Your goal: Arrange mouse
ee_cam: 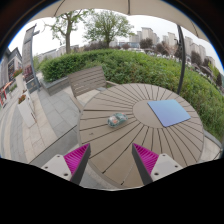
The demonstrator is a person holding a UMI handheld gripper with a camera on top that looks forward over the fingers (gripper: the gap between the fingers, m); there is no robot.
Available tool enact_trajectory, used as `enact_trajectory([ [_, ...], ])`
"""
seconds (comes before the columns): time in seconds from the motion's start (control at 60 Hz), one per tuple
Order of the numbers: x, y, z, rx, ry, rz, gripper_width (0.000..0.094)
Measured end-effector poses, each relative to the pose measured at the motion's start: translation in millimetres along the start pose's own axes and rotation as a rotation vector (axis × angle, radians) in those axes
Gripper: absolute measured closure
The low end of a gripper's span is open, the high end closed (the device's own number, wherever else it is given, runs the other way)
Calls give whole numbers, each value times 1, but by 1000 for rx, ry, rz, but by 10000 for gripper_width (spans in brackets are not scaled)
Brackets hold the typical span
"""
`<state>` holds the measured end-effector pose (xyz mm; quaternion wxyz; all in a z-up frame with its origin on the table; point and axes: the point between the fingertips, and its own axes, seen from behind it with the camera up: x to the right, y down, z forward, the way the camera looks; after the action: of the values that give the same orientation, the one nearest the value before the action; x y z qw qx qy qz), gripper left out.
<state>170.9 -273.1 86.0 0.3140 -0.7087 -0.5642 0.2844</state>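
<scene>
A small grey mouse [118, 119] lies on a round slatted wooden table [125, 145], well beyond my fingers and a little left of the table's middle. A blue-grey square mouse mat [168, 112] lies to its right, apart from it. My gripper [111, 158] hovers over the near part of the table with its two fingers spread wide. The magenta pads [77, 157] face each other with nothing between them.
A wooden bench [87, 80] stands just beyond the table at the left. A green hedge [130, 65] runs behind, with trees and buildings farther off. Paved ground [35, 120] lies to the left of the table.
</scene>
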Motion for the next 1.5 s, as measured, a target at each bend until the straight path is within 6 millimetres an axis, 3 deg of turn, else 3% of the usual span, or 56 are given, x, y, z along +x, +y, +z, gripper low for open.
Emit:
enact_trajectory([
  [0.083, -13, -4, 25, 4, -3, 10, 80],
  [0.283, -21, -18, 92, 17, 15, 44, 73],
  [0.55, -1, -27, 184, 35, 91, 41, 71],
  [0.683, 8, -43, 210, 57, 110, 31, 74],
  [0.833, -1, -58, 227, 45, 79, 23, 83],
  [0.917, 0, -62, 231, 49, 85, 3, 103],
  [1.0, -3, -66, 236, 48, 70, -8, 213],
  [1.033, 0, -68, 240, 48, 73, -10, 303],
  [1.067, 4, -69, 240, 49, 88, -14, 476],
  [1.217, 0, -70, 239, 26, 33, -36, 546],
  [1.3, 10, -79, 221, -1, -2, 0, 555],
  [1.383, 41, -121, 181, 59, -14, 18, 555],
  [1.45, 82, -162, 153, 103, -16, 24, 557],
  [1.5, 119, -181, 142, 127, -5, 8, 557],
])
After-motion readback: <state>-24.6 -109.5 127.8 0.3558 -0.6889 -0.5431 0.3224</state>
